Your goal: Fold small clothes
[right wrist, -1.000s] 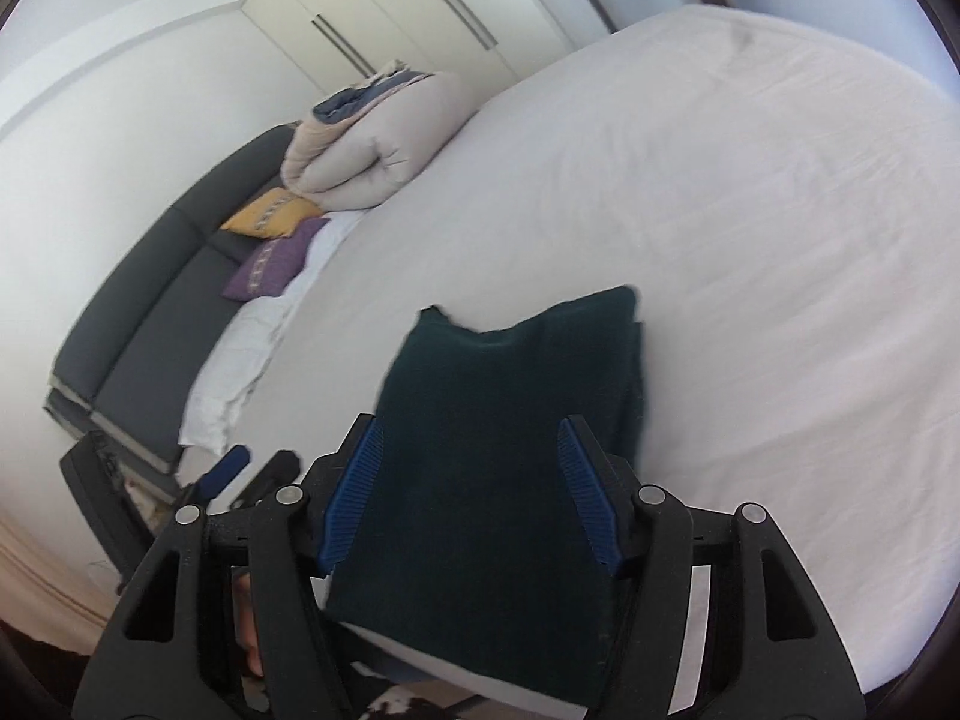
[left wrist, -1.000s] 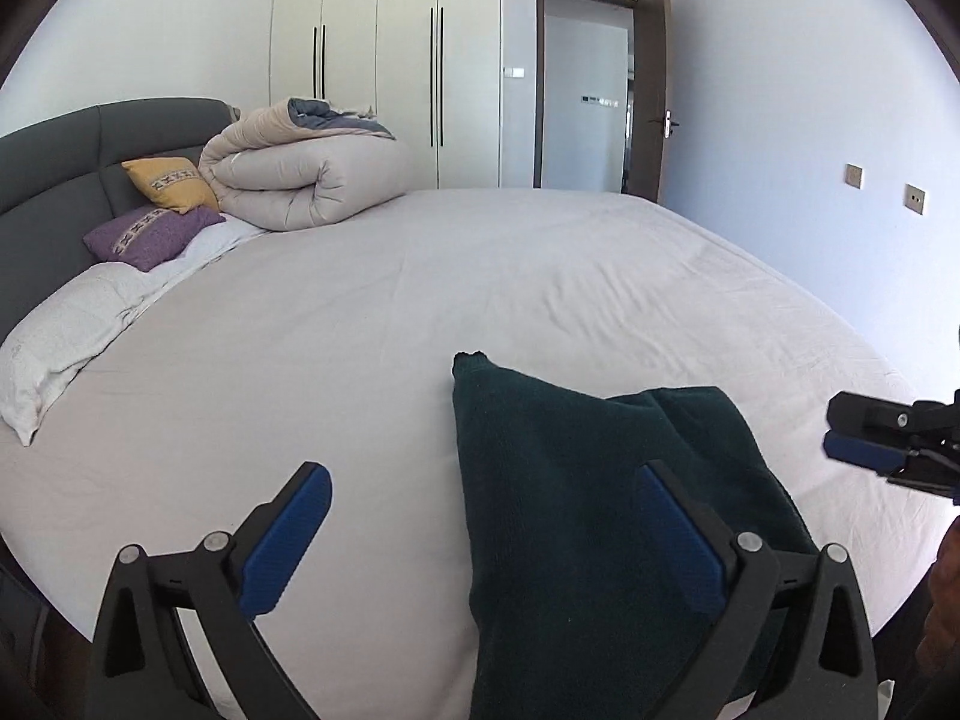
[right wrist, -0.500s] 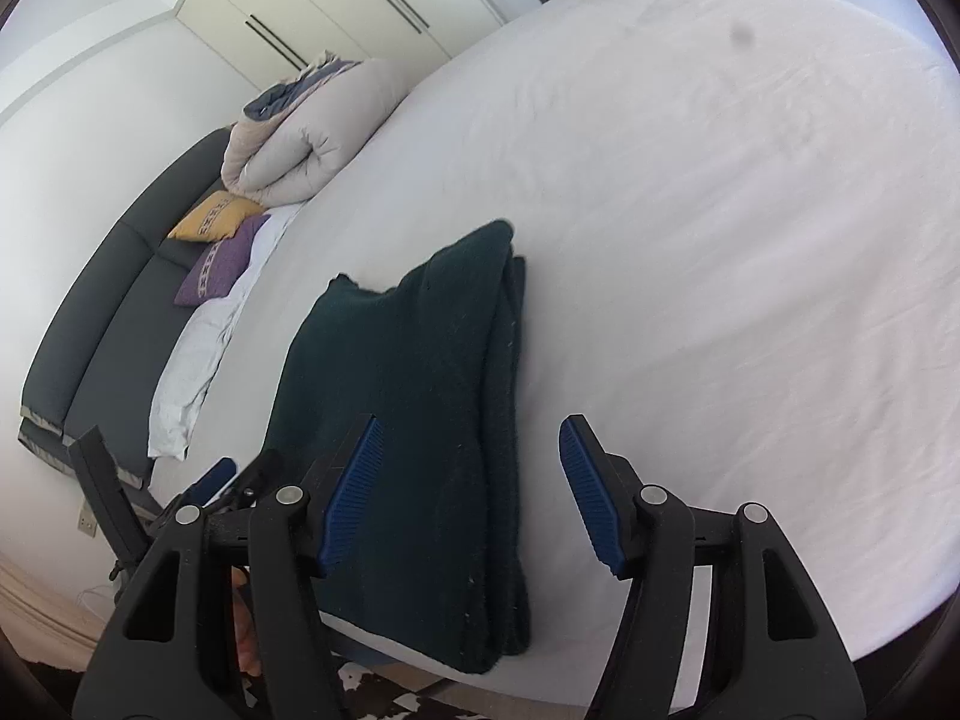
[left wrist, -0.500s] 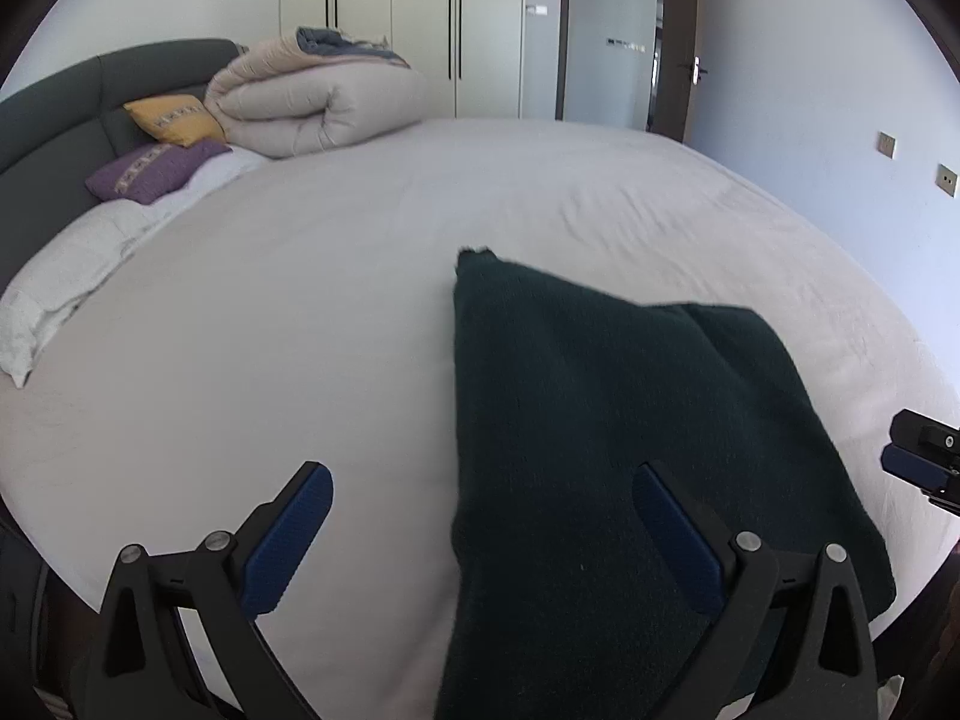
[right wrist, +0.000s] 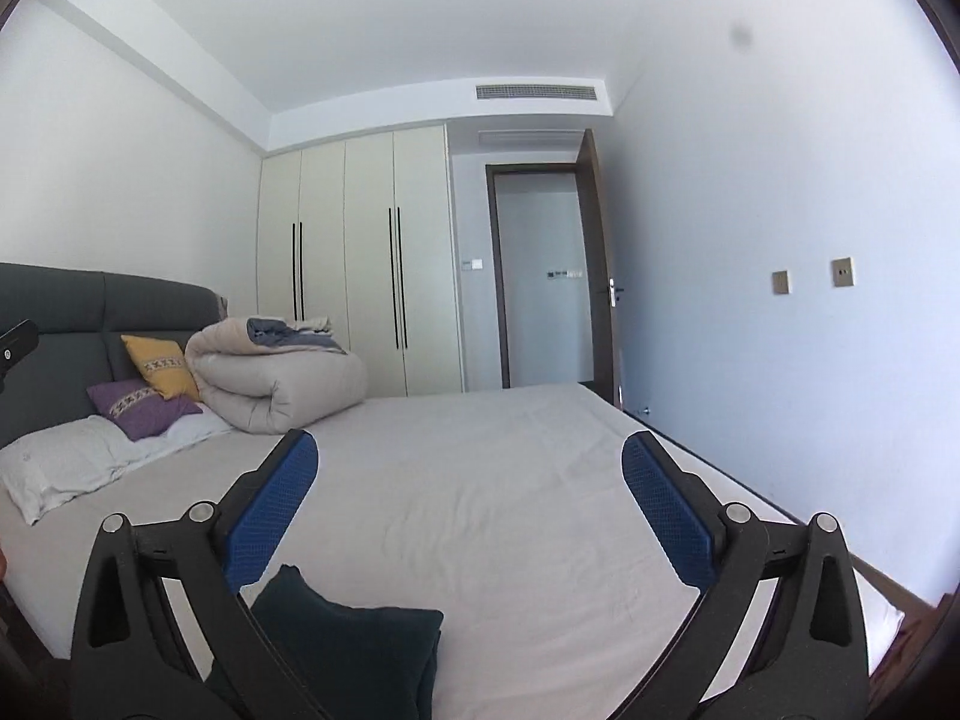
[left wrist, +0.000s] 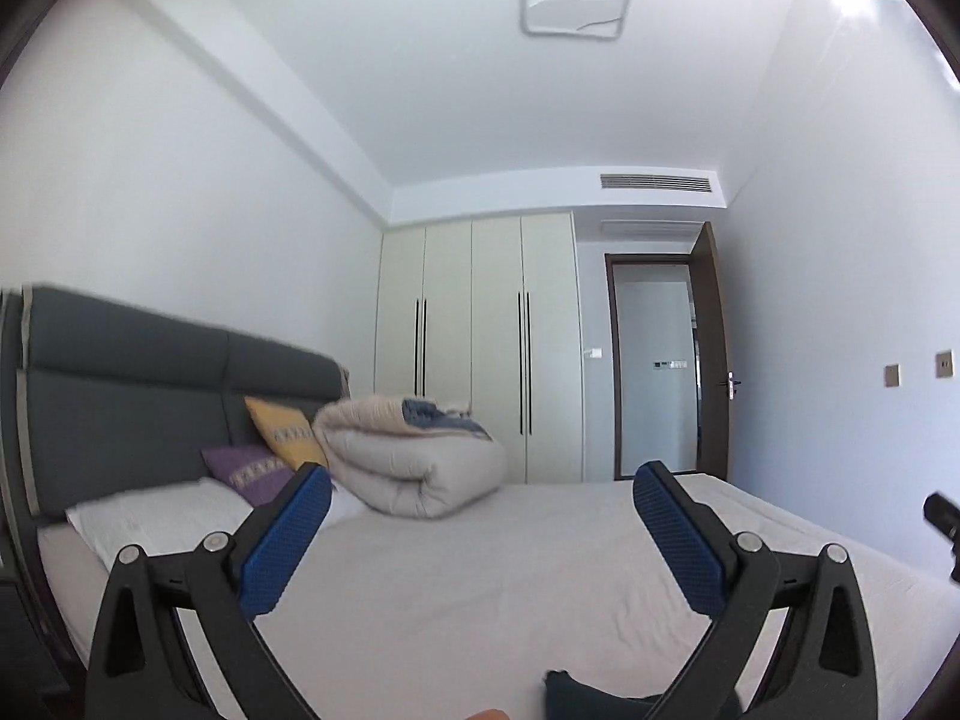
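Both claws, left (left wrist: 480, 507) and right (right wrist: 471, 474), were wide open, empty; one folded dark garment (right wrist: 354, 645) lay on the bed (right wrist: 510, 480), lower left.

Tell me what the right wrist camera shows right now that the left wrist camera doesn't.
Only the right wrist view shows the folded dark green garment well, lying on the bed sheet near the open right gripper. Only the left wrist view shows the whole ceiling light; there the garment is just a sliver at the bottom edge, below the open left gripper. Both show the rolled duvet, yellow and purple cushions, wardrobe and door.
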{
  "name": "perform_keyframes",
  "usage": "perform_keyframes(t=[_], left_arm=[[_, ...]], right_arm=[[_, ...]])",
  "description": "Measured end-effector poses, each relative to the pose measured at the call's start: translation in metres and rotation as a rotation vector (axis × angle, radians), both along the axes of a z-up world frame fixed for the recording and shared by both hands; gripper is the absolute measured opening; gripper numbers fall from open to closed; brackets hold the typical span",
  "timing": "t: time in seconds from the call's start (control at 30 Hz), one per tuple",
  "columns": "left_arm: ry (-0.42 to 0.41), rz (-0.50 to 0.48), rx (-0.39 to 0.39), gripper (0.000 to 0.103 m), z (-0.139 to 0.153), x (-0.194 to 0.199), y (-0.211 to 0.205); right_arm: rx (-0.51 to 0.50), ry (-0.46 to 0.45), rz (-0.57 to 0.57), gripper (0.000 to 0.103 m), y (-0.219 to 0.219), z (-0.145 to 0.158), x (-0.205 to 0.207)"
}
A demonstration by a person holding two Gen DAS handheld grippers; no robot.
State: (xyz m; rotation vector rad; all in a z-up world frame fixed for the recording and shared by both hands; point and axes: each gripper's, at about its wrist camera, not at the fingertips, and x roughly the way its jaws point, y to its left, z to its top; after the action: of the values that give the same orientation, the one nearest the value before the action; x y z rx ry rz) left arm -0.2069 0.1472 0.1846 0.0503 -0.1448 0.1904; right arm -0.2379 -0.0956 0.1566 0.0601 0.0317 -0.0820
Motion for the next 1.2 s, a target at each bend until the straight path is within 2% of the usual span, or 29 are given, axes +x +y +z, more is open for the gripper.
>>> perform_keyframes(t=[0.03, 0.1, 0.17, 0.27, 0.3, 0.4, 0.47, 0.57, 0.63, 0.7, 0.8, 0.93, 1.03, 1.2], left_arm=[[-0.005, -0.004, 0.037, 0.103, 0.003, -0.003, -0.002], [0.012, -0.009, 0.061, 0.103, 0.003, -0.005, -0.003], [0.077, -0.011, 0.064, 0.103, -0.006, 0.0, -0.007], [0.247, -0.018, 0.109, 0.103, -0.032, 0.016, -0.019], [0.313, -0.038, 0.095, 0.103, -0.042, 0.024, -0.02], [0.546, -0.072, -0.045, 0.103, -0.069, 0.056, -0.015], [0.675, -0.06, -0.058, 0.103, -0.091, 0.074, -0.017], [0.809, -0.064, -0.017, 0.103, -0.125, 0.084, -0.028], [0.882, -0.078, -0.058, 0.103, -0.142, 0.088, -0.029], [0.919, -0.101, -0.098, 0.103, -0.157, 0.084, -0.031], [0.948, -0.111, -0.084, 0.103, -0.17, 0.081, -0.037], [0.961, -0.147, -0.108, 0.103, -0.174, 0.076, -0.042], [0.96, -0.143, -0.118, 0.103, -0.175, 0.075, -0.041], [0.968, -0.138, -0.163, 0.103, -0.177, 0.076, -0.032]], right_arm=[[0.014, -0.001, 0.008, 0.103, 0.0, 0.006, -0.001], [0.055, -0.018, 0.027, 0.103, -0.001, 0.012, -0.006], [0.072, -0.018, 0.022, 0.103, 0.0, 0.013, -0.006], [0.056, 0.05, 0.035, 0.103, 0.005, 0.004, 0.004], [0.05, 0.093, 0.034, 0.103, 0.005, 0.0, 0.003], [0.095, 0.22, 0.069, 0.103, 0.008, -0.021, 0.02], [0.126, 0.307, 0.072, 0.103, 0.008, -0.038, 0.031], [0.121, 0.417, 0.052, 0.103, 0.018, -0.069, 0.058], [0.11, 0.465, 0.042, 0.103, 0.018, -0.087, 0.061], [0.093, 0.519, 0.019, 0.103, 0.023, -0.104, 0.063], [0.092, 0.576, 0.03, 0.103, 0.025, -0.123, 0.07], [0.059, 0.618, 0.034, 0.103, 0.039, -0.14, 0.076], [0.054, 0.637, 0.049, 0.103, 0.045, -0.143, 0.076], [0.038, 0.653, 0.061, 0.103, 0.048, -0.13, 0.063]])
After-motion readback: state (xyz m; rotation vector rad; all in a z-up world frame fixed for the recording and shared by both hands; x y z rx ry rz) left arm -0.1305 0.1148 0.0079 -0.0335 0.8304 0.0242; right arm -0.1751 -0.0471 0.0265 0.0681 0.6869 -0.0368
